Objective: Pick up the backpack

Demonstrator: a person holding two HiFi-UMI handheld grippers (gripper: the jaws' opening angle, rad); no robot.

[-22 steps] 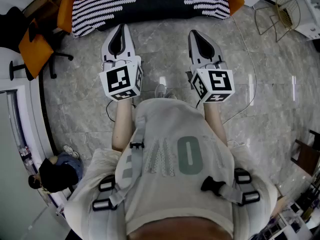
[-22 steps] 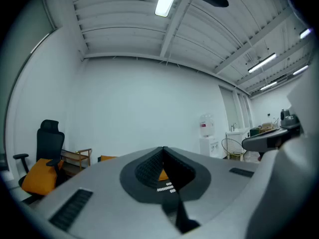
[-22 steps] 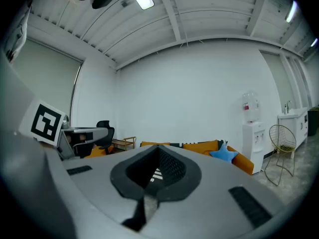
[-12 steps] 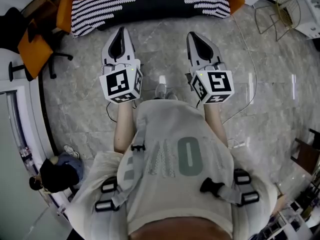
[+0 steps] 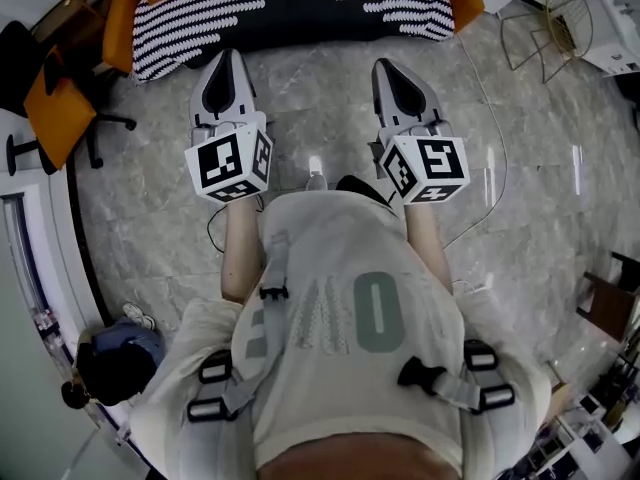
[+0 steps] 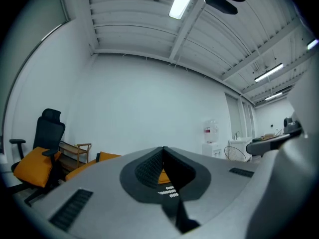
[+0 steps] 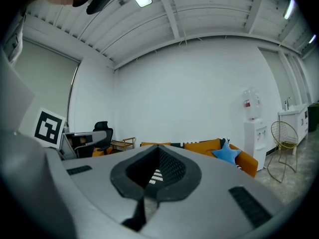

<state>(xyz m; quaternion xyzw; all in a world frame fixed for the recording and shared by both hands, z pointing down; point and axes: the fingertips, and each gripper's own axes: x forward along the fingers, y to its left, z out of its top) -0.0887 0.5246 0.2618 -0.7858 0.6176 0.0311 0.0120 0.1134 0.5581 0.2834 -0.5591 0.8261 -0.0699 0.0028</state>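
Holding both grippers level above floor (image 5: pixel 320 108), noses toward sofa (image 5: pixel 300 13). Left gripper (image 5: pixel 227 63): jaws closed, nothing between. Right gripper (image 5: pixel 387 70): same. Backpack not visible in any view. Nothing grasped, so locate, approach, grip and lift all remain.

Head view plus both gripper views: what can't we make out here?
- Backpack: none identifiable in any view; shoulder straps run behind the person, out of head view.
- Striped sofa cover: cut off by head view's top edge.
- Near floor: gripper views, hidden behind the left hand-held gripper and right hand-held gripper.
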